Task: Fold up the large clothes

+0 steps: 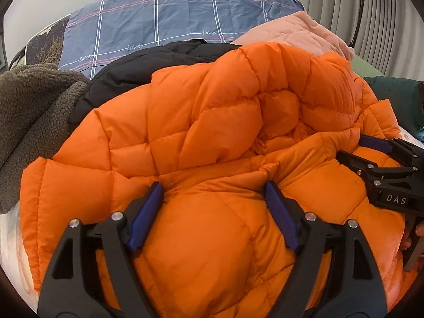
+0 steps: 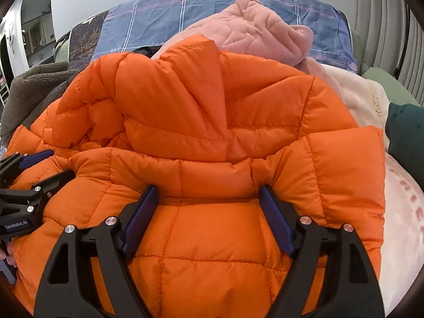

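Observation:
An orange quilted puffer jacket (image 1: 212,106) lies bunched on a bed and fills the middle of both views (image 2: 212,122). My left gripper (image 1: 212,185) stands open over its near edge, and a puffy panel of the jacket bulges up between the blue pads (image 1: 147,212). My right gripper (image 2: 208,189) is open in the same way over another panel just below the hood fold. Each gripper shows in the other's view: the right one (image 1: 352,148) at the right edge, the left one (image 2: 53,164) at the left edge, both resting against the jacket.
A black garment (image 1: 127,76) and a grey-brown fleece (image 1: 31,111) lie to the left of the jacket. A pink quilted garment (image 2: 259,34) and a cream blanket (image 2: 355,98) lie behind and to the right. A blue checked sheet (image 1: 172,18) covers the far end. Dark green cloth (image 2: 405,132) sits at the right.

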